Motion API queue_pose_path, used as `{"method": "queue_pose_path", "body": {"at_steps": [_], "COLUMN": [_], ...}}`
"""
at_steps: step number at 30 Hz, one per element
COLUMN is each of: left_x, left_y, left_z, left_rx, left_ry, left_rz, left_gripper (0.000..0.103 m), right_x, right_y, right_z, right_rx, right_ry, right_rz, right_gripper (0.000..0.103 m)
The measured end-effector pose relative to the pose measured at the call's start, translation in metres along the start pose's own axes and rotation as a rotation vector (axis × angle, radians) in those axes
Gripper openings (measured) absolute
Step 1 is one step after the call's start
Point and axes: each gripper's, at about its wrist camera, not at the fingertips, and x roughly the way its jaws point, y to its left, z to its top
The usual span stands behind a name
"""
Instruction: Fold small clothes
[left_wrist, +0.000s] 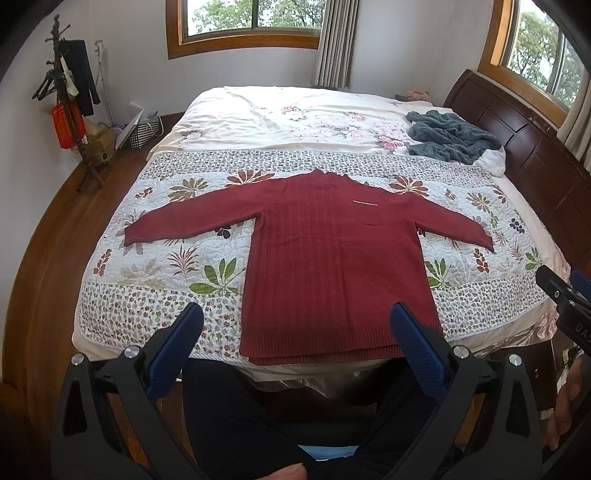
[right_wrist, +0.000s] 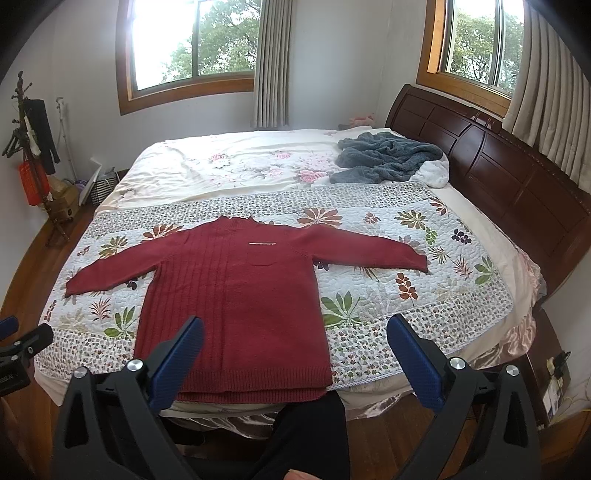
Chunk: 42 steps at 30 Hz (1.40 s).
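Nearest my lenses are my own jaws: the left gripper (left_wrist: 295, 339) stands spread wide with nothing between its blue pads (left_wrist: 177, 347), and the right gripper (right_wrist: 295, 354) is spread just as wide and just as empty. Below them I see the dark trouser legs (left_wrist: 236, 413) of the person carrying me, standing at the bed (left_wrist: 258, 114) edge.

Straight ahead of both jaws lies the sweater (left_wrist: 332, 258), dark red, flat and face up on the quilt (left_wrist: 162, 266). Its hem (left_wrist: 317, 352) is the near end, just beyond the jaws at the bed edge; the collar (left_wrist: 332, 175) is the far end. So the body's long axis runs directly away from me, and the two sleeves stretch out crosswise, one to each side.

In the left view the hem sits between the pads, shifted toward the right pad; in the right view the body sits toward the left pad. I judge the sweater lies about midway between the two grippers, each nearer to the sleeve on its own side: left sleeve (left_wrist: 184, 221), right sleeve (right_wrist: 373, 249). Nothing is folded yet

A grey blanket (right_wrist: 384, 157) lies well beyond, near the headboard (right_wrist: 498, 158). It lies clear of the fold
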Motion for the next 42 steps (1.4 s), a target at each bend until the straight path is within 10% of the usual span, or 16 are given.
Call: {"method": "queue_pose_path", "body": {"at_steps": [29, 33, 42], "left_x": [0.021, 0.046, 0.098], "left_y": [-0.002, 0.005, 0.005], "left_z": [-0.001, 0.009, 0.041], "left_rx": [0.001, -0.046, -0.085], "left_ry": [-0.015, -0.065, -0.137], "left_rz": [-0.005, -0.006, -0.126], "left_gripper": [0.1, 0.1, 0.1], "right_x": [0.017, 0.054, 0.199], "right_y": [-0.003, -0.027, -0.155], "right_z": [0.001, -0.001, 0.002], "right_rx": [-0.006, 0.017, 0.308], "right_ry": [0.005, -0.072, 0.064], "right_rz": [-0.011, 0.08, 0.105], "right_gripper": [0.099, 0.099, 0.088]}}
